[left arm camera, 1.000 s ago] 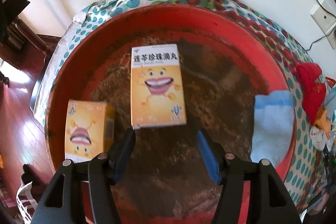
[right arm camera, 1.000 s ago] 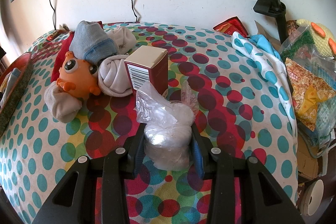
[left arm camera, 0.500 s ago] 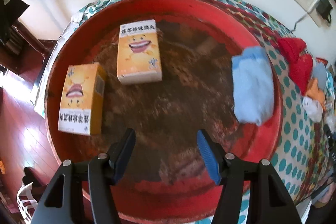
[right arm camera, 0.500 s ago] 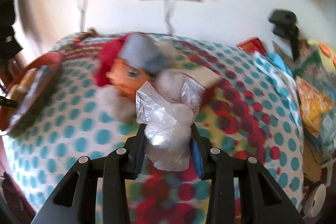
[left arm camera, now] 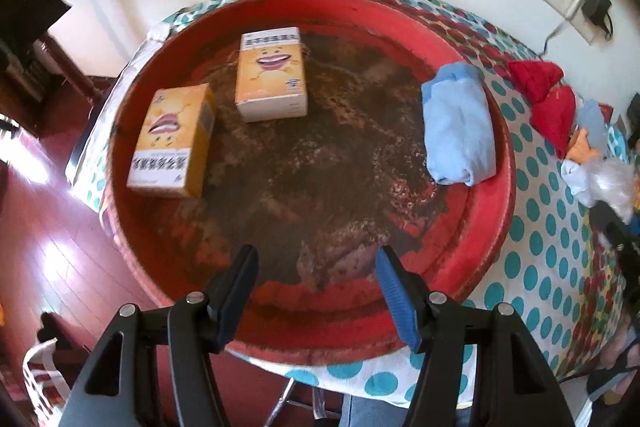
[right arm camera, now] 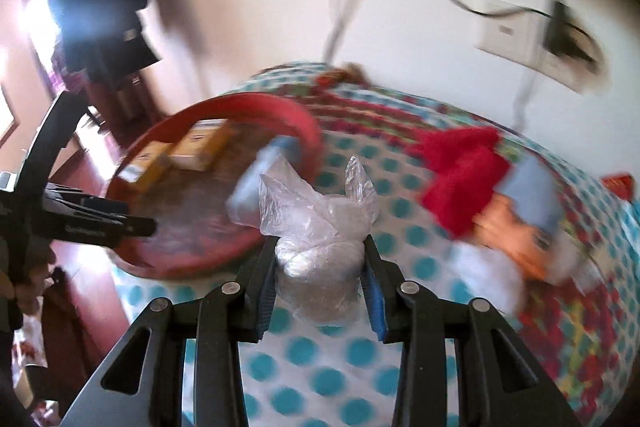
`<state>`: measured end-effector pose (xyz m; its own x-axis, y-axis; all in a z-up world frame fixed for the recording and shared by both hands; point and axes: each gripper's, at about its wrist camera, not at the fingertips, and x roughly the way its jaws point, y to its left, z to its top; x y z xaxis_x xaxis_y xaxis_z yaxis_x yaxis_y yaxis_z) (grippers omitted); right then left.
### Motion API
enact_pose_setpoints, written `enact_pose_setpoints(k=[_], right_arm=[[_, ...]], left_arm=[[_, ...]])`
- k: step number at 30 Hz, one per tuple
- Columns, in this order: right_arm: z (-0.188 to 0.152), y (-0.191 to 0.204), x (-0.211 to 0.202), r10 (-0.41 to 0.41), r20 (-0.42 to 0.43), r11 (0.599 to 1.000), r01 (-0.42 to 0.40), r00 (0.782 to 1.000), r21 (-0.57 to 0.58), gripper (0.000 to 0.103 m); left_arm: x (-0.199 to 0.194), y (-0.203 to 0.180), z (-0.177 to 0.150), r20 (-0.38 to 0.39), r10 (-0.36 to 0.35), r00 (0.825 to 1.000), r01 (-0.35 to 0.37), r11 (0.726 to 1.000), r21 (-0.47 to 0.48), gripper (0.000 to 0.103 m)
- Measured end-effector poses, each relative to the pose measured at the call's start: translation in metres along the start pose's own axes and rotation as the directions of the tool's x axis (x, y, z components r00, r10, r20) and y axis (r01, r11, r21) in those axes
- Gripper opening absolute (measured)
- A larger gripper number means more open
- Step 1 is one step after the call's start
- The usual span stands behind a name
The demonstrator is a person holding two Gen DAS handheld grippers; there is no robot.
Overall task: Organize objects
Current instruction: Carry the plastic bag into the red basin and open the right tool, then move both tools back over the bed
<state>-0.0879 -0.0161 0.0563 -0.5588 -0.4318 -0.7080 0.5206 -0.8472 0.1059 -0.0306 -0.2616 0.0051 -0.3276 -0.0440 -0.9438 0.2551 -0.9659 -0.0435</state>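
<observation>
A round red tray lies at the table's left end and holds two yellow boxes and a folded light-blue cloth. My left gripper is open and empty, above the tray's near rim. My right gripper is shut on a clear plastic bag with something white in it, held above the dotted tablecloth just right of the tray. The blue cloth shows blurred behind the bag.
Red cloth, an orange toy and pale socks lie on the dotted tablecloth to the right. A wall socket with a plug is behind. The table edge and red wooden floor are at left.
My left gripper has drawn back from the boxes towards the tray's near rim. My right gripper has carried the bag leftward, from beside the red box to the tray's edge.
</observation>
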Motion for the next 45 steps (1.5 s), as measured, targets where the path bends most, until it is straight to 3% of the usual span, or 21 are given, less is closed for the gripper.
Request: enact_pose_setpoints(k=[6, 13, 22, 27, 31, 37, 41, 45], right_arm=[[0.018, 0.051, 0.03, 0.078, -0.039, 0.993, -0.081, 0.996, -0.087, 0.036], [0.019, 0.084, 0.069, 0.103, -0.112, 0.984, -0.118, 0.988, -0.136, 0.036], [0.015, 0.095, 0.101, 0.082, -0.172, 0.979, -0.111, 0.982, -0.169, 0.037], [0.012, 0.092, 0.099, 0.093, -0.162, 0.98, -0.119, 0.982, -0.157, 0.049], [0.01, 0.087, 0.082, 0.115, -0.132, 0.981, -0.133, 0.985, -0.14, 0.053], [-0.006, 0.052, 0.034, 0.093, -0.071, 0.993, -0.098, 0.993, -0.064, 0.058], [-0.024, -0.004, -0.001, -0.012, -0.038, 1.0, 0.013, 0.999, 0.02, 0.058], [-0.04, -0.071, -0.029, -0.134, -0.032, 0.981, 0.137, 0.99, 0.137, 0.058]], left_arm=[[-0.014, 0.018, -0.008, 0.023, -0.01, 1.0, 0.011, 0.999, -0.039, 0.063], [-0.02, 0.04, -0.011, 0.029, -0.005, 1.0, 0.008, 0.997, -0.079, 0.063], [-0.015, 0.044, -0.012, 0.017, -0.005, 1.0, 0.006, 0.997, -0.077, 0.063], [-0.014, 0.042, -0.012, 0.011, -0.011, 1.0, 0.011, 0.998, -0.068, 0.063], [-0.017, 0.035, -0.014, 0.012, -0.015, 1.0, 0.015, 0.998, -0.057, 0.063], [-0.026, 0.01, -0.015, 0.026, -0.029, 0.999, 0.029, 1.0, -0.011, 0.063], [-0.03, -0.026, -0.016, 0.024, -0.048, 0.999, 0.046, 0.997, 0.057, 0.063], [-0.026, -0.075, -0.016, 0.018, -0.071, 0.997, 0.068, 0.987, 0.144, 0.063]])
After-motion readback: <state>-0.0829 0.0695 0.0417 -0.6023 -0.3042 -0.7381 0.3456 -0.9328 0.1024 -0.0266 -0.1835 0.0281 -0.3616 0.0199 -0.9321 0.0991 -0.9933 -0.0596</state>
